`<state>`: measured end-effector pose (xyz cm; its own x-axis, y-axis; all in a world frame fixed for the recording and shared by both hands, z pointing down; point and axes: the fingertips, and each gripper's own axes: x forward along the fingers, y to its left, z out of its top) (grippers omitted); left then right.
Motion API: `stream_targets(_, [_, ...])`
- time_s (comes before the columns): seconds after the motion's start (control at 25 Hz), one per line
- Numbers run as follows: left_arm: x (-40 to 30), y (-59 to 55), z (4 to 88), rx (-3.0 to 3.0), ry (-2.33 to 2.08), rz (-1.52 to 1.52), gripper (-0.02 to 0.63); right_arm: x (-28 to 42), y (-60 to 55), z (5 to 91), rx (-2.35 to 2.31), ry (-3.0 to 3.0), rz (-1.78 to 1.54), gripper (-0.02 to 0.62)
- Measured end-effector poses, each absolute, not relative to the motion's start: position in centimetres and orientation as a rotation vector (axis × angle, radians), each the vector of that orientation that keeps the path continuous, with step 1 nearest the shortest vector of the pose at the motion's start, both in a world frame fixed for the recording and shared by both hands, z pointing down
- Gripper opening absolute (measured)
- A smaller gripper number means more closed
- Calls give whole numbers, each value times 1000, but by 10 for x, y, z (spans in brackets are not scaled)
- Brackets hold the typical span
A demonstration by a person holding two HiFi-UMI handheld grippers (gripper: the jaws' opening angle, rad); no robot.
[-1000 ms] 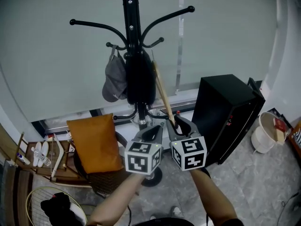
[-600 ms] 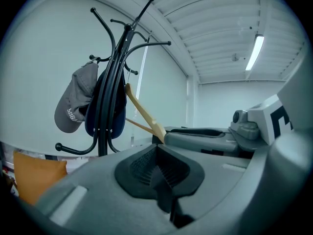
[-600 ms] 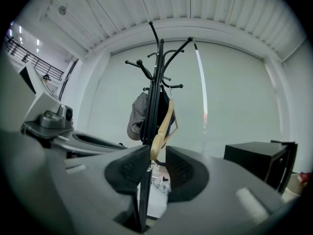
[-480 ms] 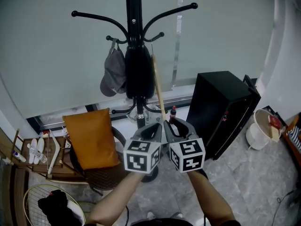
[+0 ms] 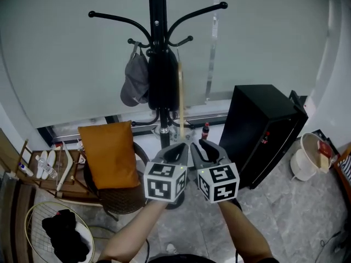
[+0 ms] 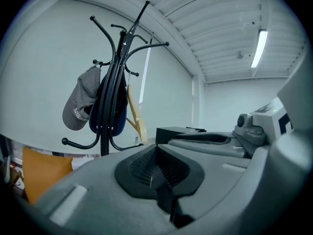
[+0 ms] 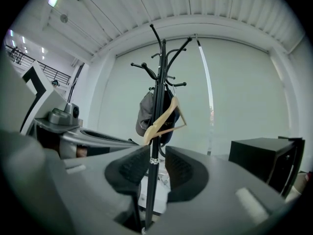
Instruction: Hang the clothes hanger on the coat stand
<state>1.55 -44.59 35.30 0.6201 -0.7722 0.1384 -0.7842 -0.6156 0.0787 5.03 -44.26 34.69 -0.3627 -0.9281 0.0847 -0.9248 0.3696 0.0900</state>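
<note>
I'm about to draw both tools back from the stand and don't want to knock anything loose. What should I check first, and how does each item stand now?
1. Right tool free of the clothes hanger: ok, jaws apart, nothing clamped.
2. Left tool empty: ok, jaws together on nothing.
3. Hanger's hook seated on the coat stand: cannot tell, its top is lost against the dark bag.
4. Hanger's lower end clear of both tools: cannot tell, the head view shows it just above them.
5. Cap out of the way: ok, it hangs left of the pole.
</note>
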Motion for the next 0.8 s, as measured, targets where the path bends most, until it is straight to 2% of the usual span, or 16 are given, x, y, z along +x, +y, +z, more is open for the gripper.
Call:
stream_targets(0.4, [23, -422, 357, 2660, -1399, 150, 5, 62, -416, 356, 1624, -2541, -8, 57])
stream_targets(0.68, [26, -404, 362, 2639, -1439, 161, 5, 63, -399, 364, 1571, -2575, 28, 4])
stream_targets(0.8, [28, -399, 364, 2634, -1448, 171, 5, 62, -393, 364, 1544, -2598, 56, 1])
